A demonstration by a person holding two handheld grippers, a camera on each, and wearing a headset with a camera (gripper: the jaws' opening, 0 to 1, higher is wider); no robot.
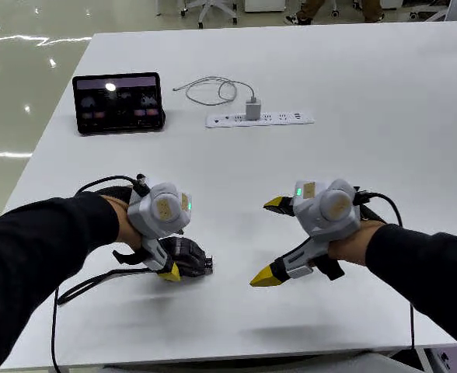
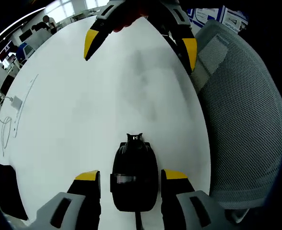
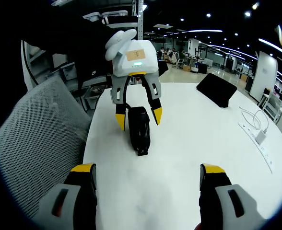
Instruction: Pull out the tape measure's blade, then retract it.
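Here, at the far left of the white desk [image 1: 353,85], a dark tablet [image 1: 118,102] lies flat, well back from the hands. Nearer the person, the left tongs [image 1: 176,266] point down at the desk's near-left part, spread around the black tape measure [image 1: 190,256]. The case lies on the desk between the two yellow tips. In the left gripper view a thin strip of desk shows on either side of it, so the tips flank it and do not press on it. The blade's end hook [image 2: 134,138] sits at the front of the case, pointing away from the left tongs. Further right and far back, a white power strip [image 1: 259,119] carries a charger [image 1: 252,108] with a looped cable [image 1: 209,89]. To the right of the tape measure, apart from it, the right tongs [image 1: 267,241] hang wide open above bare desk with nothing between them. A grey mesh chair [image 3: 30,139] stands at the desk's near edge.
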